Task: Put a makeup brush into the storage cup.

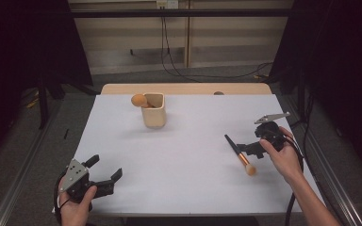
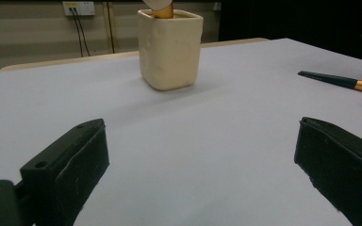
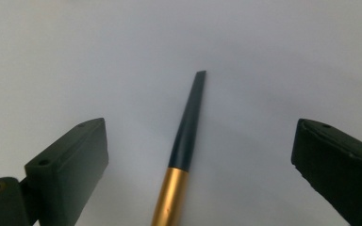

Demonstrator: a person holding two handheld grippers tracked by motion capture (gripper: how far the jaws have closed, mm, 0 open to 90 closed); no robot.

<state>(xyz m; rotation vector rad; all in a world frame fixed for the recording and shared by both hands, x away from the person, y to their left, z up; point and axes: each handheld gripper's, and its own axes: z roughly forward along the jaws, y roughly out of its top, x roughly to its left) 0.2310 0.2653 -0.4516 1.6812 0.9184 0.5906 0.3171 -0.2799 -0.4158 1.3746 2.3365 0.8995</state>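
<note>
A: Starting at the left, what is the left gripper (image 1: 104, 173) doing?

B: It sits near the front left corner of the white table (image 1: 184, 160), held in the person's left hand (image 1: 75, 207). Its 2 jaws stand wide apart with nothing between them, just bare table top in the left gripper view.

A: And further along?

B: Toward the back, left of centre, a cream square cup (image 1: 153, 111) stands upright with 1 brush (image 1: 140, 100) in it, the brush's round orange-tan head leaning out over the left rim.

A: Then the right side?

B: A makeup brush (image 1: 239, 154) lies flat on the table, dark handle pointing away, gold ferrule and pale bristles toward the person. The right gripper (image 1: 243, 149), in the right hand (image 1: 283, 157), has its 2 jaws spread wide on either side of the handle; the right gripper view shows clear gaps, so neither jaw touches it.

A: The room?

B: A wooden edge shows behind the white top, grey floor around, cables (image 1: 169, 56) along a pale wall, dark curtains at both sides.
</note>
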